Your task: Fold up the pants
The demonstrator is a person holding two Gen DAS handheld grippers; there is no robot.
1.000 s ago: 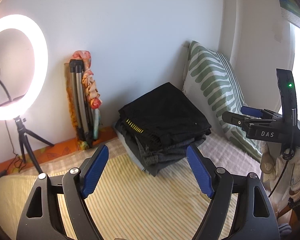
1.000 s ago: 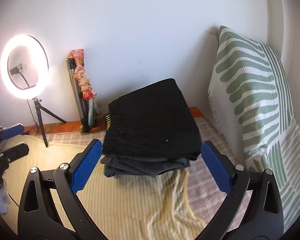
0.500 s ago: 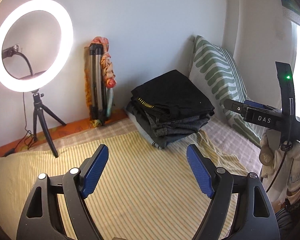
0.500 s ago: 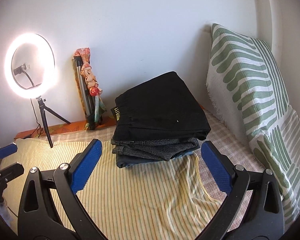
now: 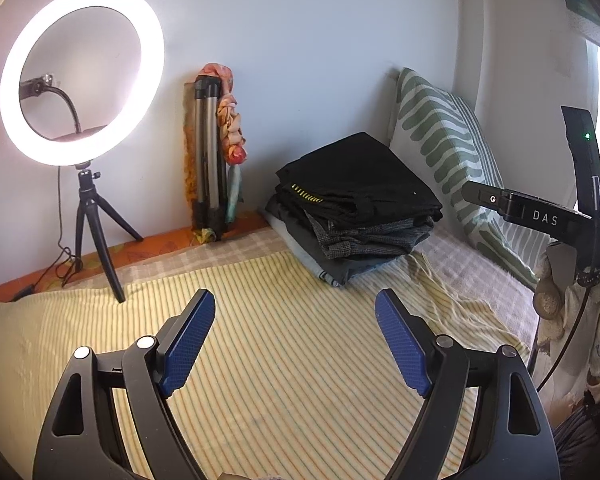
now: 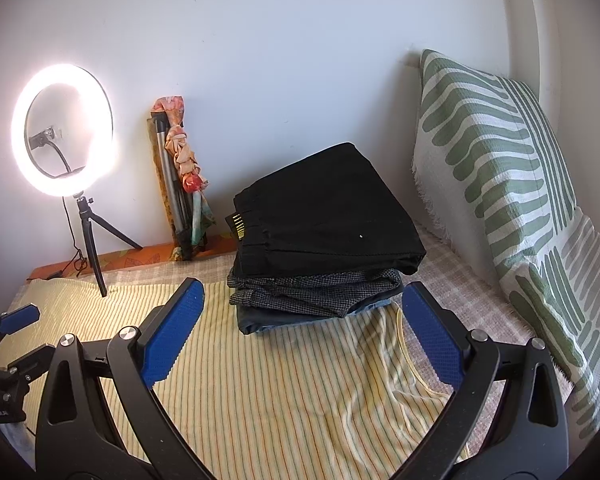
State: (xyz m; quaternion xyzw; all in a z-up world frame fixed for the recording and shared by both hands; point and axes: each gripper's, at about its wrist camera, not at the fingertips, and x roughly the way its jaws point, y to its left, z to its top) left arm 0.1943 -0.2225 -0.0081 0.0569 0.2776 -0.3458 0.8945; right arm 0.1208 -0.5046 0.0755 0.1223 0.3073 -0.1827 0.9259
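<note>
Both my left tongs and right tongs gape, empty, short of the folded pants stack. Folding looks done. Next probably means fetching another pair, none visible.

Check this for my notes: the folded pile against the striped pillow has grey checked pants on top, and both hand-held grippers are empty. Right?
Not quite. In the right wrist view, black pants top the pile; the grey checked pair lies beneath. Left hand-held gripper and right hand-held gripper are indeed empty.
</note>
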